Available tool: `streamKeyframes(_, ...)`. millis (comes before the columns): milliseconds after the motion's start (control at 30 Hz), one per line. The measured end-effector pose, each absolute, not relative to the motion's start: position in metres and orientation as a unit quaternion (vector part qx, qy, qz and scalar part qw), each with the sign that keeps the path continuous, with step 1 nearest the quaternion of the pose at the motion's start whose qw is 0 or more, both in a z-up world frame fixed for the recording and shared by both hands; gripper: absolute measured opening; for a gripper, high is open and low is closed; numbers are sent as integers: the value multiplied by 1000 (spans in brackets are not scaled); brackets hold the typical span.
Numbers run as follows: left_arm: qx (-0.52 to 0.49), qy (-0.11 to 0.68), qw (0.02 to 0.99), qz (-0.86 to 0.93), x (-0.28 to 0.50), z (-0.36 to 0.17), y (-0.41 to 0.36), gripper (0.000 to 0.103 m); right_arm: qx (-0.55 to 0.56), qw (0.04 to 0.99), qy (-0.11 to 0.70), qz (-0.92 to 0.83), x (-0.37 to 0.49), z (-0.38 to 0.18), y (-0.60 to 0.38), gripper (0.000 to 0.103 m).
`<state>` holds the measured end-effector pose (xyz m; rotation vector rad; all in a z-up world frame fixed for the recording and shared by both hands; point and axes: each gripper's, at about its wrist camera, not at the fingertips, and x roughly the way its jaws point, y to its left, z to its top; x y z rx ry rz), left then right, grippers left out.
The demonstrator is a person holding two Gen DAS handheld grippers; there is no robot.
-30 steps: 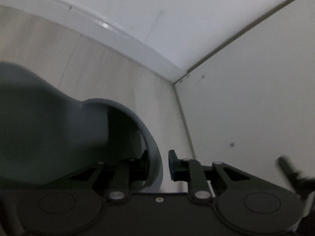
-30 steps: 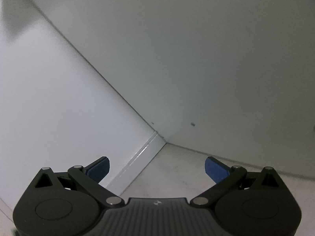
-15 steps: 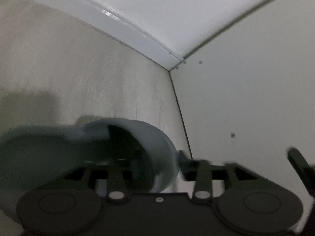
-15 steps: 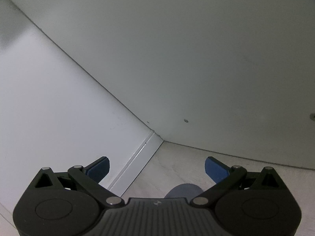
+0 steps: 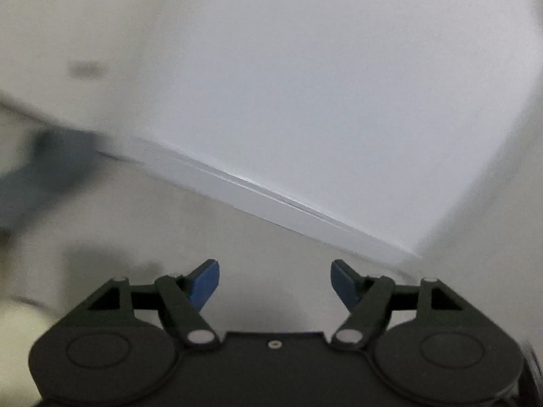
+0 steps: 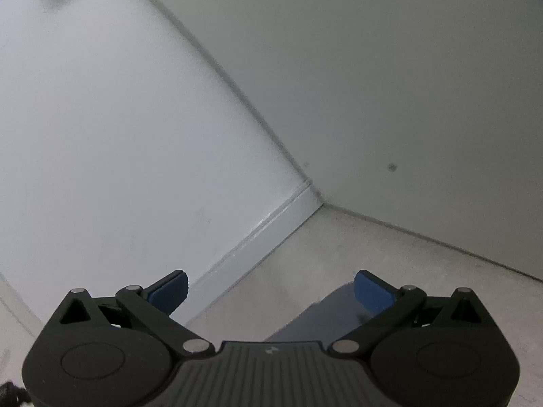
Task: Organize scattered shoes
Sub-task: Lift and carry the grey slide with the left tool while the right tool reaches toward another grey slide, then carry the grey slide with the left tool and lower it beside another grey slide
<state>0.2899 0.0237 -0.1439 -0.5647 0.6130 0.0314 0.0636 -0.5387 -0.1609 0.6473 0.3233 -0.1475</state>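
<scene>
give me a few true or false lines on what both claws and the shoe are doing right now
1. The left claw is open with nothing between its pads. True.
2. The right claw is clamped shut on a shoe. False: its blue pads stand wide apart and grip nothing.
3. In the right wrist view a dark blue-grey shoe lies on the pale floor just ahead of the claw. True.
4. The left claw is holding the shoe. False: only bare floor shows between its pads.
5. The right wrist view looks into a corner where two white panels meet the floor. True.
</scene>
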Motion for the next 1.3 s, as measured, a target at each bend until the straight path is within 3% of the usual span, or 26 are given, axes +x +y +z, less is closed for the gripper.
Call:
streamKeyframes(200, -316, 317, 885, 128, 366, -168, 133, 74, 230, 952, 188, -70, 79, -169, -505, 103)
streamKeyframes(367, -308, 365, 870, 123, 414, -189, 154, 73, 202, 955, 207, -68, 83, -171, -497, 103)
streamKeyframes(433, -300, 370, 865, 155, 413, -198, 160, 67, 190, 956, 211, -67, 95, -175, -497, 103)
streamKeyframes(467, -296, 371, 864, 169, 412, -201, 163, 57, 187, 957, 212, -67, 111, -180, -499, 103)
streamKeyframes(500, -289, 349, 876, 167, 407, -202, 160, 27, 184, 958, 212, -65, 114, -180, -499, 103)
streamKeyframes(733, -322, 285, 887, 169, 373, -171, 133, 12, 162, 964, 201, -65, 114, -178, -492, 103)
streamKeyframes(767, -327, 278, 887, 169, 369, -165, 130, 2, 163, 964, 199, -68, 116, -179, -492, 103)
streamKeyframes(800, -342, 241, 898, 138, 350, -150, 123, 0, 167, 964, 195, -70, 115, -179, -493, 103)
streamKeyframes(967, -268, 182, 944, 67, 308, -76, 71, 0, 226, 956, 171, -79, 96, -174, -504, 103)
streamKeyframes(1100, -266, 206, 938, 86, 299, -72, 66, 4, 279, 943, 163, -83, 83, -173, -513, 103)
streamKeyframes(1133, -279, 214, 931, 93, 297, -76, 69, 8, 288, 940, 163, -82, 80, -173, -515, 103)
streamKeyframes(1200, -308, 233, 916, 105, 297, -88, 78, 27, 303, 936, 160, -79, 75, -172, -517, 103)
streamKeyframes(1300, -321, 264, 899, 135, 303, -112, 91, 41, 318, 932, 157, -75, 73, -170, -519, 103)
